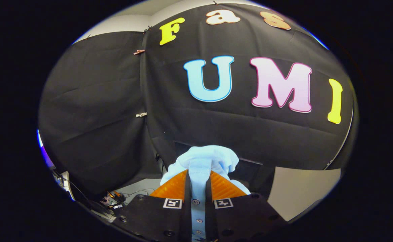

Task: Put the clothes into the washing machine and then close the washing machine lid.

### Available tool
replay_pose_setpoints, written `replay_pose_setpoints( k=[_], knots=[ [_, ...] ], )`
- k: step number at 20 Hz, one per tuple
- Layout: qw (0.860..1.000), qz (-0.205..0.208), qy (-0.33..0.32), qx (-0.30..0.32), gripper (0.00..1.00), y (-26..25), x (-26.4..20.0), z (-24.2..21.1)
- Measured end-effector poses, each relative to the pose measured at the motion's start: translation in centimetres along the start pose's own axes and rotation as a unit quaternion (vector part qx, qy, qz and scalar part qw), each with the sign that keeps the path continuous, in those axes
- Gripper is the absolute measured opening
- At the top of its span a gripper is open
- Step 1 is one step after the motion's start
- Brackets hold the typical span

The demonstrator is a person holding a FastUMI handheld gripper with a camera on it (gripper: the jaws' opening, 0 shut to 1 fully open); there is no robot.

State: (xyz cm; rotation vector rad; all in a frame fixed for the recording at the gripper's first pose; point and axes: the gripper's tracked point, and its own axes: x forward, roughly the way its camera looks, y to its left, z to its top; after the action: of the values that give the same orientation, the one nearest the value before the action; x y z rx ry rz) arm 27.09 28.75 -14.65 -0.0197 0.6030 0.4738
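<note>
- gripper view: the gripper (198, 183) points forward and upward at the black cloth wall (95, 111) of the booth.
- its jaws stand narrow, both fingers (173, 186) pressing on a light blue button-front cloth garment (205, 159) held between them.
- a strip of the garment with small buttons runs down the gap between the fingers; the rest bunches in a soft rounded heap just ahead of the fingertips and spills over to either side.
- small clips (141, 115) pin the wall's seam to the left of the garment.
- a pale flat panel (300, 191) lies to the right of the fingers.
- tangled cables and small parts (114, 200) sit low to the left.
</note>
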Motion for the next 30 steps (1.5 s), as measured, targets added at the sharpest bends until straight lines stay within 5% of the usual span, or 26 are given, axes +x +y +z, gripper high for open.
replay_pose_setpoints(
  k=[9, 19, 24, 30],
  knots=[
    [0.994, -0.003, 0.092, 0.062, 0.2, -0.4, 9.8, -10.2],
    [0.986, -0.04, 0.157, 0.044, 0.2, -2.6, 14.6, -20.5],
    [0.986, -0.048, 0.154, 0.05, 1.0, -2.4, 14.9, -20.8],
    [0.986, -0.051, 0.154, 0.044, 1.0, -2.2, 14.6, -20.9]
  ],
)
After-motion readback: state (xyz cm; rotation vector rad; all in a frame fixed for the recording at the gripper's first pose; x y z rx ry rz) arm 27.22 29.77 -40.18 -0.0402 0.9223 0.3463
